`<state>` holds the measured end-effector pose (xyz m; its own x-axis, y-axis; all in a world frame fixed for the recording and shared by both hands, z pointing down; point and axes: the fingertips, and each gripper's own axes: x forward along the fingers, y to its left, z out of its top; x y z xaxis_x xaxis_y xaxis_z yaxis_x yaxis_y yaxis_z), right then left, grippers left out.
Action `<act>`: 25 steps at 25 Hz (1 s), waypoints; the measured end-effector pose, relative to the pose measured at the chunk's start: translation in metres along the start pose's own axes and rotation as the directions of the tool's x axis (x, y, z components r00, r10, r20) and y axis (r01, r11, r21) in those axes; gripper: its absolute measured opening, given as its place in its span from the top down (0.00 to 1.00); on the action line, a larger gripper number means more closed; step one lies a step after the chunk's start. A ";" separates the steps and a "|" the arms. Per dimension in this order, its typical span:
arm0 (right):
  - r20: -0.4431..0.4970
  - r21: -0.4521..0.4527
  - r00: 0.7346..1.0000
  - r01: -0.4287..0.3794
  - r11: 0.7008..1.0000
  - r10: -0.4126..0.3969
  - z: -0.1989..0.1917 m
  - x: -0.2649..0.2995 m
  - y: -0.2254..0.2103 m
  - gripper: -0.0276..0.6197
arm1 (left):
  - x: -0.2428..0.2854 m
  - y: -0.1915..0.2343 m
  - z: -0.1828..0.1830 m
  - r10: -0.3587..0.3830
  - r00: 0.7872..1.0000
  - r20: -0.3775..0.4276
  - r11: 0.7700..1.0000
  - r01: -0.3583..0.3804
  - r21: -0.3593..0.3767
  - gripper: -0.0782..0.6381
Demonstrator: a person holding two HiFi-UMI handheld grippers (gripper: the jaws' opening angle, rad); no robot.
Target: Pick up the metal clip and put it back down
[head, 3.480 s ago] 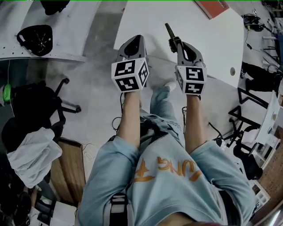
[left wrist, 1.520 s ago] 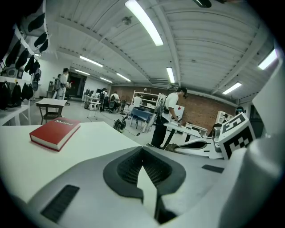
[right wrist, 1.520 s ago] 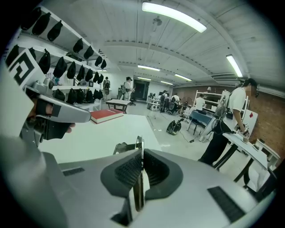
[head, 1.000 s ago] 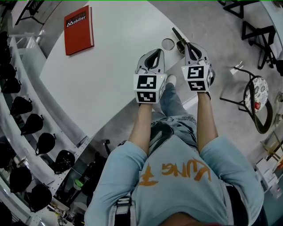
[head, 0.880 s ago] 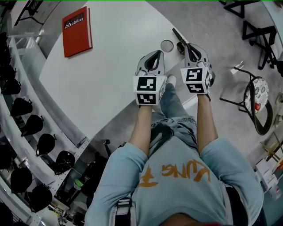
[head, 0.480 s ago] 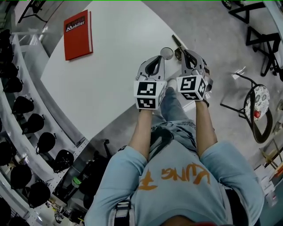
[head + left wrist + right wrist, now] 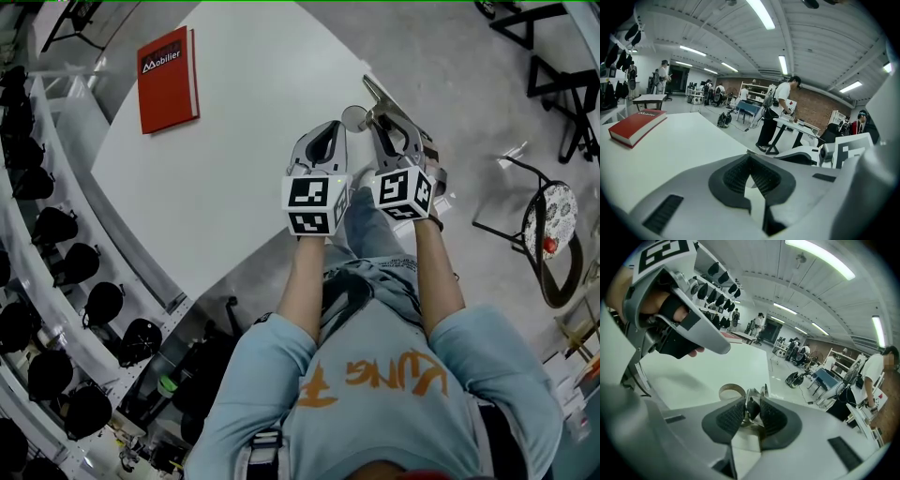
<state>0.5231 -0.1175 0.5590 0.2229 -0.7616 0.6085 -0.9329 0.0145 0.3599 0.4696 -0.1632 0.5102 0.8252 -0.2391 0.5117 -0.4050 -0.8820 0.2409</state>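
Note:
The metal clip sticks out past the tip of my right gripper over the white table's near right corner. In the right gripper view the clip sits between the two ribbed pads, which flank it closely and touch it. The right gripper's jaws are opening around it. My left gripper hovers just to the left, shut, with nothing between its pads.
A round ring lies on the table beside the clip. A red book lies at the table's far left. Dark helmets hang along the left; a stool stands right. People stand in the background.
Since the earliest frame the view has swung to another part of the table. Over the last second the right gripper has drifted left toward the ring and tilted, with the clip still in its jaws.

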 end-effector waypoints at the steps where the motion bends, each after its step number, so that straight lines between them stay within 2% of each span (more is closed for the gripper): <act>1: 0.005 0.007 1.000 -0.008 1.000 0.008 0.000 0.000 0.001 0.82 | 0.000 0.000 0.001 0.001 1.000 0.001 1.000 -0.001 -0.002 0.86; 4: 0.028 0.032 0.999 -0.032 0.999 0.031 0.004 -0.004 0.001 0.81 | -0.001 0.001 0.004 0.002 1.000 0.011 1.000 -0.002 -0.007 0.86; 8: 0.116 0.082 0.992 -0.065 0.995 0.056 0.023 -0.013 -0.001 0.79 | -0.002 0.004 0.009 0.007 1.000 0.026 1.000 -0.007 -0.014 0.86; 13: 0.237 0.208 0.971 -0.092 0.974 0.041 0.046 -0.023 -0.021 0.79 | -0.003 0.006 0.024 0.018 0.998 0.063 1.000 -0.017 -0.015 0.86; 16: 0.276 0.257 0.961 -0.098 0.961 0.024 0.057 -0.028 -0.034 0.81 | -0.009 0.007 0.036 0.027 0.996 0.086 1.000 -0.026 -0.010 0.86; 21: 0.319 0.293 0.948 -0.104 0.950 0.006 0.075 -0.033 -0.052 0.86 | -0.021 0.014 0.059 0.062 0.989 0.135 0.998 -0.062 -0.001 0.86; 25: 0.367 0.296 0.930 -0.143 0.945 0.026 0.099 -0.036 -0.055 0.89 | -0.038 0.023 0.073 0.103 0.980 0.173 0.995 -0.104 -0.005 0.86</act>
<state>0.5382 -0.1550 0.4477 0.0795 -0.9457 0.3153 -0.9966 -0.0691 0.0441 0.4578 -0.2042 0.4360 0.8346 -0.3953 0.3835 -0.4903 -0.8505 0.1903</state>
